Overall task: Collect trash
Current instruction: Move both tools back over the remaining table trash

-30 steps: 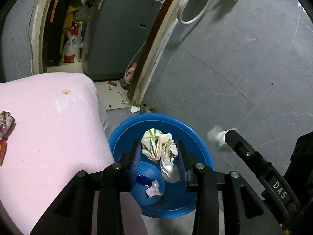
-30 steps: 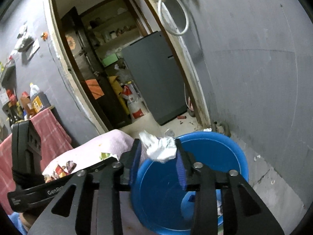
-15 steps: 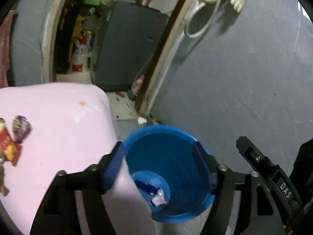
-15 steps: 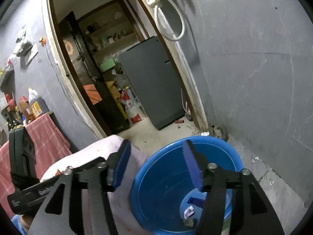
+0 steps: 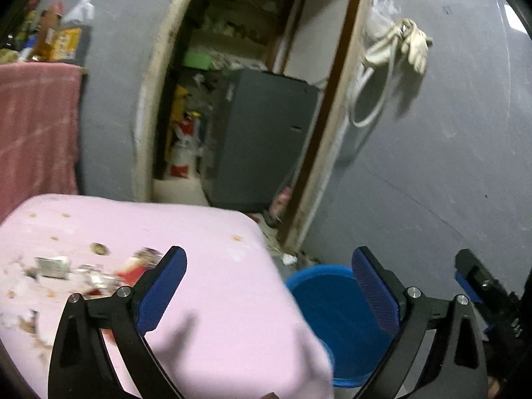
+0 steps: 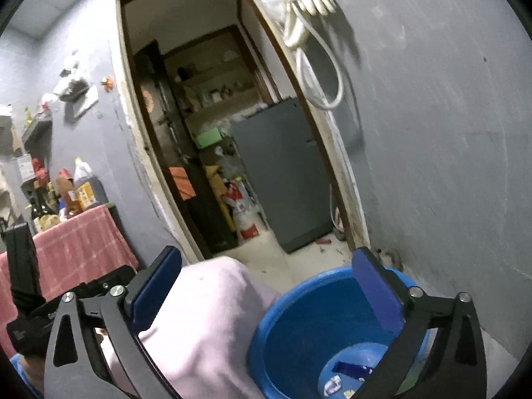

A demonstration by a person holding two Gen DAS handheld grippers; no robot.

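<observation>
Looking along the left gripper, its jaws stand wide with nothing between them, having just been opening. Below them spreads a bench draped in a pink cloth. Scraps of trash lie scattered on the cloth's left part, blurred, among them a red wrapper just beside the left finger. A blue bucket stands on the floor against the bench's right edge, partly behind the right finger. The other gripper's tip shows at far right.

From the right wrist view, the right gripper also has wide, empty jaws that have just been opening. The blue bucket sits under the right finger, beside the pink cloth. Inside on its bottom lie a blue wrapper and small pale scraps. A doorway opens beyond, with a grey cabinet inside.
</observation>
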